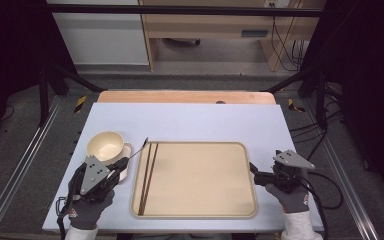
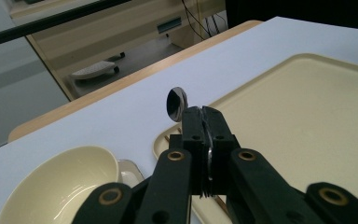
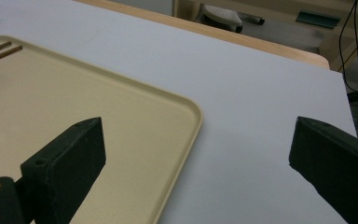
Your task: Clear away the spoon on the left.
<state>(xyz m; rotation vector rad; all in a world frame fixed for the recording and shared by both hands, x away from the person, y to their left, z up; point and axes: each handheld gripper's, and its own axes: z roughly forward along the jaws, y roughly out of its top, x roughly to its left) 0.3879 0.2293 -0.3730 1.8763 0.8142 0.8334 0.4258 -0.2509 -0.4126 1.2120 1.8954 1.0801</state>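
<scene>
My left gripper [image 1: 123, 163] was clamped on the thin handle of a polished metal spoon [image 2: 176, 102]. The spoon's long axis ran straight out past the jaw tips, bowl end forward, hanging over the near-left rim of the beige rectangular plastic tray [image 1: 240, 150]. Two dark brown wooden chopsticks [image 1: 148, 177] lay lengthwise along that tray's left side. A cream round bowl [image 1: 105, 145] sat left of the tray. My right gripper [image 1: 253, 171] waited beside the tray's right edge, jaws spread wide, holding nothing.

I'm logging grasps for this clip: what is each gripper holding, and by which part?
The left gripper holds a spoon by its handle, bowl end out. The right gripper is open and holds nothing.
</scene>
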